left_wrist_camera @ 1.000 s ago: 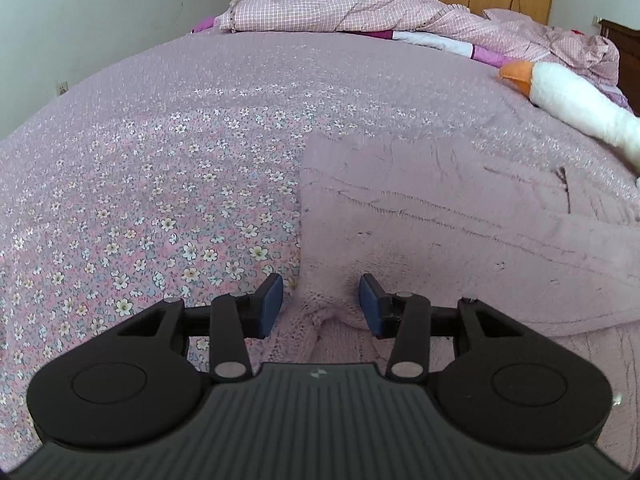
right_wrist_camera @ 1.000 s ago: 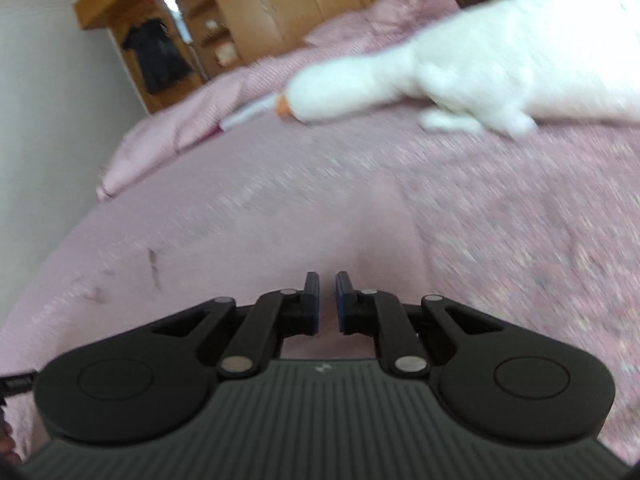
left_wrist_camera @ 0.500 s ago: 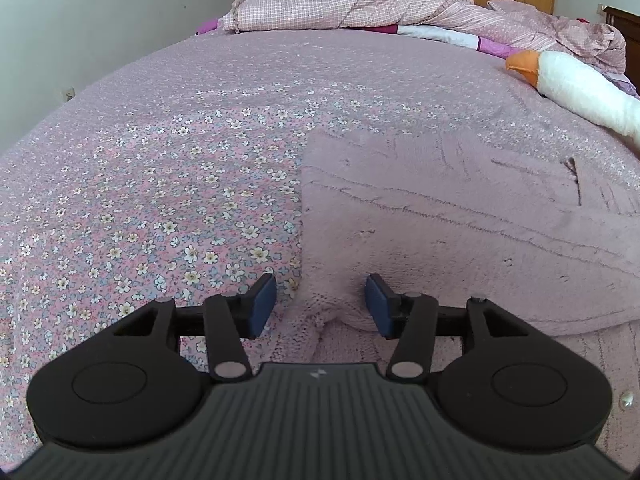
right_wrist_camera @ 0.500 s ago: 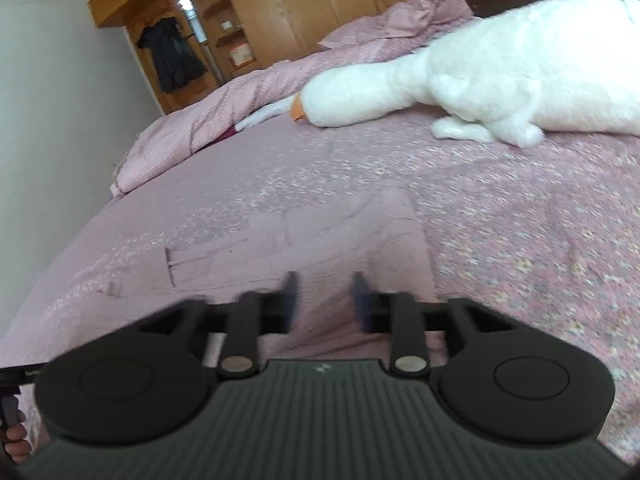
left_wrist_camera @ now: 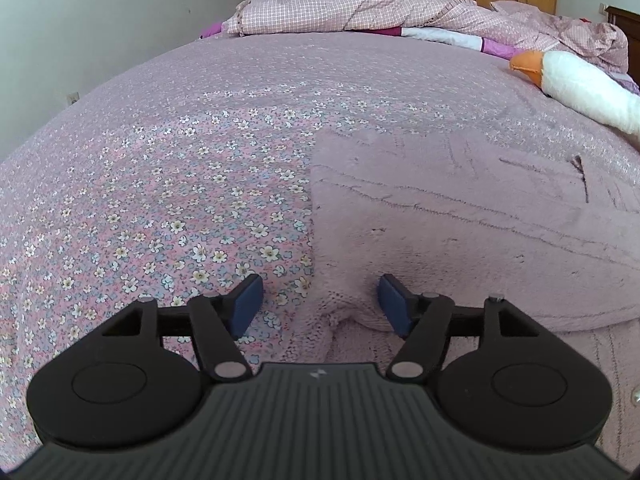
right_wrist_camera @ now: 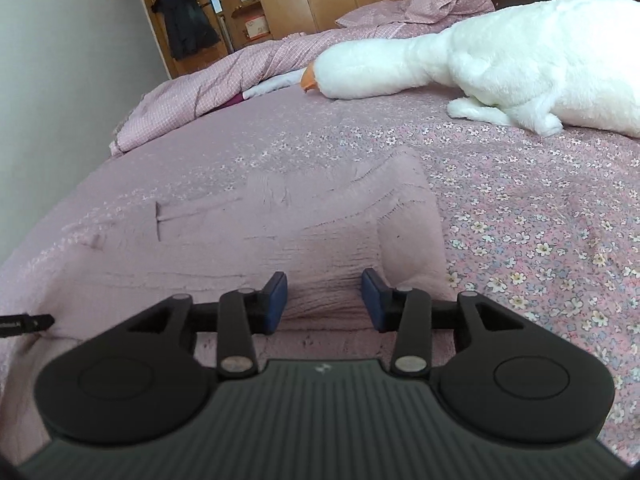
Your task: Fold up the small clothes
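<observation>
left gripper (left_wrist_camera: 318, 302) fingers spreading wide over pink knit sweater (left_wrist_camera: 460, 248) edge | right gripper (right_wrist_camera: 323, 300) fingers gaping, gripping nothing | plush goose (right_wrist_camera: 500, 56) running off-frame

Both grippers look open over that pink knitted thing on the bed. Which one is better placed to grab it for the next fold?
Probably the left gripper: a bunched corner of the pink knit garment sits right between its open fingers. The right gripper faces flatter fabric.

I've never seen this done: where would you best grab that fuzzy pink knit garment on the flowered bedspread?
Probably the small bunched corner of the fuzzy pink knit garment between the open left gripper, approached low from the near edge. The fabric humps up there, while elsewhere it lies flat on the flowered bedspread.
</observation>
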